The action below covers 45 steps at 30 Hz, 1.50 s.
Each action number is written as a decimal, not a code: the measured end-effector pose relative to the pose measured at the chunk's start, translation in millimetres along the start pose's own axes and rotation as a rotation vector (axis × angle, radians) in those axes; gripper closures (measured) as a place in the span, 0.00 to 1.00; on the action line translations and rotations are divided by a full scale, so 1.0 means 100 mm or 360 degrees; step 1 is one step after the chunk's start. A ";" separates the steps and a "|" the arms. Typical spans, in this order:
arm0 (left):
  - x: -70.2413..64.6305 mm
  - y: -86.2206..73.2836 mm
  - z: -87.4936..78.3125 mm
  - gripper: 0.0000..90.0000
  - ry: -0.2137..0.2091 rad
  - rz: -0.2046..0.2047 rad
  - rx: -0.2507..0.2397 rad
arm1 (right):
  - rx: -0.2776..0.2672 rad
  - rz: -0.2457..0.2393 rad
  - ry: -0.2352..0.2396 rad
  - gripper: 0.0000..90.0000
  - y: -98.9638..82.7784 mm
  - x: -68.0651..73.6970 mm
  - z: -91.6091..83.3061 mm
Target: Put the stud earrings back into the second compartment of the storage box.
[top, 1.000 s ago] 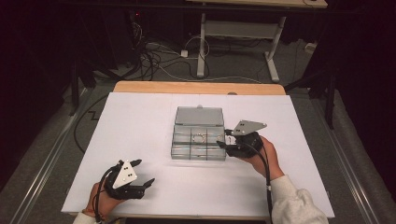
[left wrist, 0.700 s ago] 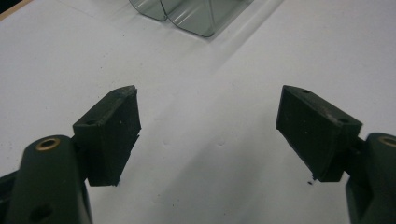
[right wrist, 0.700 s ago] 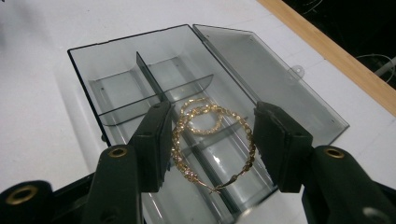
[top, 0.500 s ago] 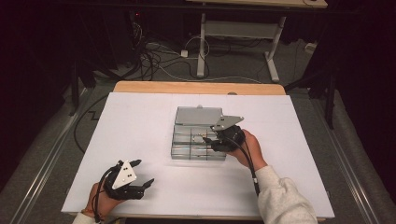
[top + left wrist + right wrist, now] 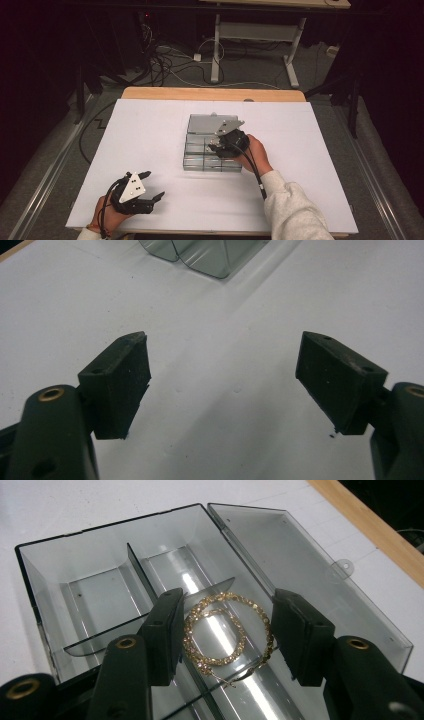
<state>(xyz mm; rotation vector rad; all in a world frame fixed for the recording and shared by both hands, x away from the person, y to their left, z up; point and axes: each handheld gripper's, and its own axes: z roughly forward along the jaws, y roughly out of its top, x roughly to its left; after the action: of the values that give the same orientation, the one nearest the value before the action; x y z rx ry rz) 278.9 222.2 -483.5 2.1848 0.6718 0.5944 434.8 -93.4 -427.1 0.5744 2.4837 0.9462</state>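
Note:
A clear plastic organiser box (image 5: 199,151) with dividers lies open in the middle of the white table, its lid (image 5: 204,123) folded flat toward the far side. My right gripper (image 5: 216,146) hovers over the box's right compartments. In the right gripper view its jaws (image 5: 225,630) are shut on gold hoop earrings (image 5: 261,611), a larger hoop with a smaller one inside it, hanging above a divided compartment (image 5: 90,590). My left gripper (image 5: 154,184) rests near the table's front left, open with nothing between its pads (image 5: 120,375). A corner of the box (image 5: 210,255) lies ahead of it.
The white sheet (image 5: 150,130) covers a wooden table whose far edge (image 5: 210,93) shows. Beyond it on the floor lie tangled cables (image 5: 165,60) and a metal desk frame (image 5: 250,35). Bare sheet surrounds the box on all sides.
My right gripper has moved left from beside the box's right edge to over its compartments, still carrying the hoops. The left gripper has stayed put.

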 end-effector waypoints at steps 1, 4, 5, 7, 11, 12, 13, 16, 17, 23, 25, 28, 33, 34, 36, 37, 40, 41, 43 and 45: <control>0.00 0.00 0.00 0.24 -0.0001 0.0000 0.0000 | 0.0009 -0.0013 0.0000 0.54 0.01 0.00 0.02; 0.00 -0.01 -0.01 0.24 0.0002 -0.0008 -0.0004 | 0.0029 -0.0010 0.0004 0.54 0.02 0.00 0.06; 0.00 0.00 -0.01 0.24 0.0002 -0.0008 -0.0006 | 0.0034 -0.0012 0.0004 0.54 0.02 0.00 0.07; 0.00 -0.01 -0.01 0.24 0.0003 -0.0006 -0.0003 | 0.0054 -0.0020 -0.0003 0.54 0.03 0.00 0.09; 0.01 -0.01 -0.02 0.24 -0.0003 -0.0019 -0.0009 | 0.0067 -0.0021 -0.0005 0.54 0.03 -0.01 0.13; 0.01 -0.01 -0.02 0.24 -0.0004 -0.0021 -0.0010 | 0.0072 -0.0005 -0.0006 0.54 0.03 -0.01 0.14; 0.01 -0.01 -0.02 0.24 -0.0002 -0.0022 -0.0011 | 0.0073 -0.0008 -0.0014 0.54 0.03 -0.01 0.14; 0.01 -0.02 -0.02 0.24 -0.0004 -0.0025 -0.0013 | 0.0080 -0.0016 -0.0017 0.54 0.04 -0.01 0.16; 0.01 -0.02 -0.02 0.24 -0.0005 -0.0026 -0.0013 | 0.0078 -0.0018 -0.0021 0.53 0.04 -0.01 0.16; 0.01 -0.01 -0.02 0.24 -0.0003 -0.0019 -0.0014 | 0.0066 -0.0022 -0.0034 0.54 0.08 0.02 0.17; 0.01 -0.01 -0.02 0.24 -0.0003 -0.0024 -0.0015 | 0.0072 -0.0028 -0.0035 0.54 0.08 0.02 0.17; 0.01 -0.01 -0.02 0.24 -0.0006 -0.0024 -0.0015 | 0.0055 -0.0031 -0.0029 0.54 0.08 0.01 0.16; 0.01 -0.01 -0.01 0.24 -0.0027 -0.0031 -0.0006 | 0.0013 0.0006 -0.0033 0.51 0.08 0.00 0.10; 0.01 -0.01 -0.01 0.24 -0.0026 -0.0031 -0.0003 | 0.0006 0.0017 -0.0042 0.51 0.08 0.00 0.09; 0.01 -0.01 0.00 0.24 -0.0027 -0.0034 -0.0001 | -0.0033 0.0029 -0.0046 0.51 0.07 0.00 0.05; 0.01 -0.01 0.00 0.24 -0.0024 -0.0033 -0.0002 | -0.0046 0.0043 -0.0049 0.50 0.07 0.00 0.03; 0.01 -0.01 0.00 0.24 -0.0018 -0.0030 -0.0001 | -0.0070 0.0063 -0.0054 0.50 0.07 -0.01 -0.02; 0.01 -0.01 0.00 0.24 -0.0016 -0.0031 0.0000 | -0.0072 0.0065 -0.0058 0.50 0.06 -0.01 -0.04; 0.00 -0.01 0.00 0.24 -0.0015 -0.0029 0.0003 | -0.0090 0.0066 -0.0054 0.50 0.06 -0.01 -0.06; 0.00 -0.01 0.00 0.24 -0.0014 -0.0027 0.0007 | -0.0108 0.0066 -0.0057 0.50 0.05 -0.01 -0.10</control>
<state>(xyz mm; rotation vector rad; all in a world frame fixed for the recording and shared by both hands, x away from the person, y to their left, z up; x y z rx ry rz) 279.0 223.0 -484.3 2.1827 0.6869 0.5747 432.1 -95.4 -416.4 0.6172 2.4069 1.0229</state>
